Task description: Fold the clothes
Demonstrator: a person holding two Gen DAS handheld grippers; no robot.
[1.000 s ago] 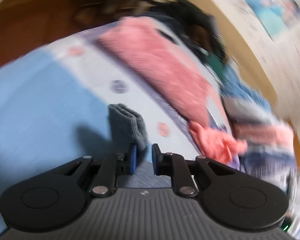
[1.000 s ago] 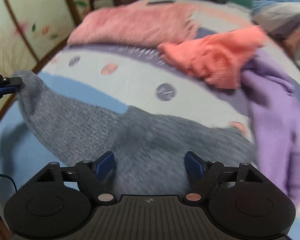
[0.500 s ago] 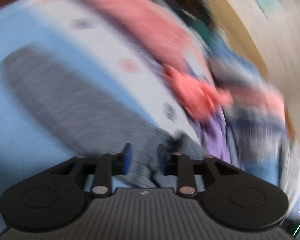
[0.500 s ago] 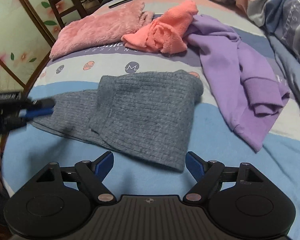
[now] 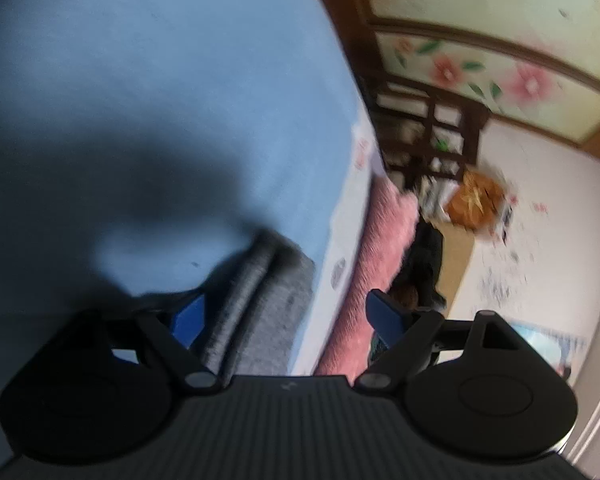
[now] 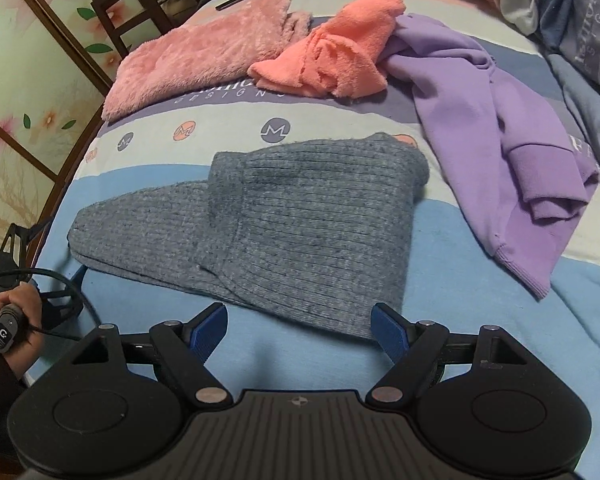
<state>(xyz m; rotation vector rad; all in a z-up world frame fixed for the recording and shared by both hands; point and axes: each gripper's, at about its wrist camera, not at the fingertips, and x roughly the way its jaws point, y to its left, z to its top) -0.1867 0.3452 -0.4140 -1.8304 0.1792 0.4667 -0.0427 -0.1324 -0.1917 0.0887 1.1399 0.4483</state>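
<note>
Two wrist fisheyes, one bed.
R cam sits over the near edge of the bed [image 6: 260, 360], tilted down, whole grey knit sweater [image 6: 300, 220] in view. L cam is rolled sideways, low & v. close at the sweater's [image 5: 260, 312] left edge, blurred. Both share the sweater, pink fleece [image 6: 204, 52] [image 5: 364, 280] & floral wall panels [image 6: 28, 80] [image 5: 480, 64].
</note>
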